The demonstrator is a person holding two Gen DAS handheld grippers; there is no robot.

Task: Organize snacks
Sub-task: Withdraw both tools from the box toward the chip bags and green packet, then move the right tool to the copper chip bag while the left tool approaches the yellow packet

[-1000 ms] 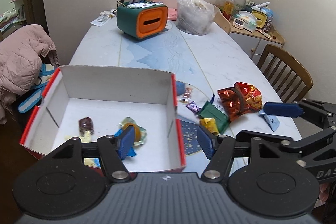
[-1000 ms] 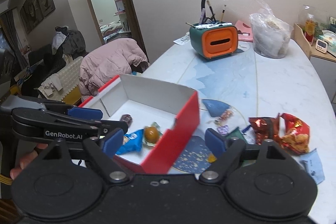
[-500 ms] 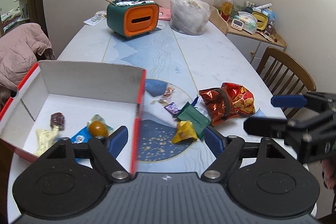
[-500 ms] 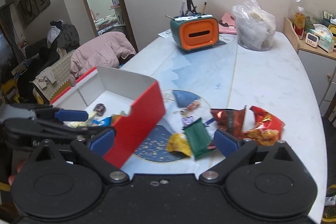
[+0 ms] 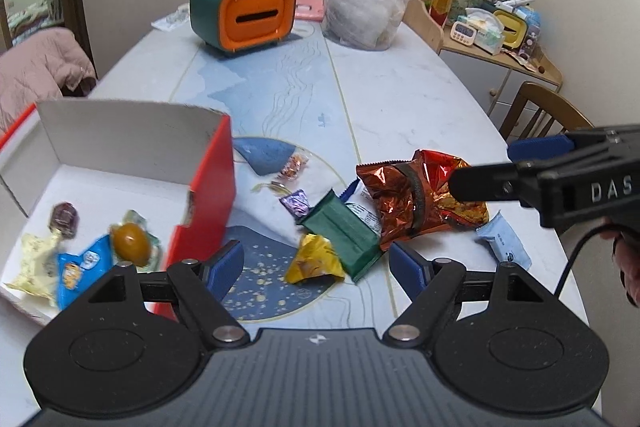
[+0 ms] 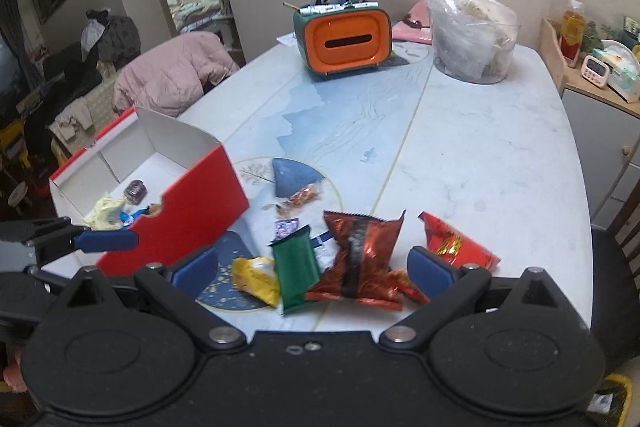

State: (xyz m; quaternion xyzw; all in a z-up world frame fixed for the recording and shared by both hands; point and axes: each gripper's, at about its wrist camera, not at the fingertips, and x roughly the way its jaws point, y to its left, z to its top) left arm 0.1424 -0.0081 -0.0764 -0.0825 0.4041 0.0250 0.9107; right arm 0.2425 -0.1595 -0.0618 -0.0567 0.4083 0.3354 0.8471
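Note:
A red and white box (image 5: 208,187) (image 6: 200,203) sits at the left of the table and holds several small snacks, among them a round orange one (image 5: 130,245). Loose snacks lie right of it: a yellow packet (image 5: 314,261) (image 6: 256,279), a green packet (image 5: 342,233) (image 6: 296,267), a red foil bag (image 5: 412,199) (image 6: 364,259), a pale blue packet (image 5: 502,241) and small candies (image 5: 298,203). My left gripper (image 5: 316,267) is open and empty, hovering over the yellow packet. My right gripper (image 6: 312,273) is open and empty above the green packet and the foil bag.
An orange and green desk organiser (image 5: 244,15) with a lamp and a clear bag (image 5: 360,11) stand at the far end of the table. A wooden chair (image 5: 540,111) and a cluttered side cabinet are on the right. A pink jacket (image 6: 172,75) lies on the left.
Both grippers have moved right, away from the box and over the loose snacks. The snacks now sit between each pair of fingers. Both stay open and empty.

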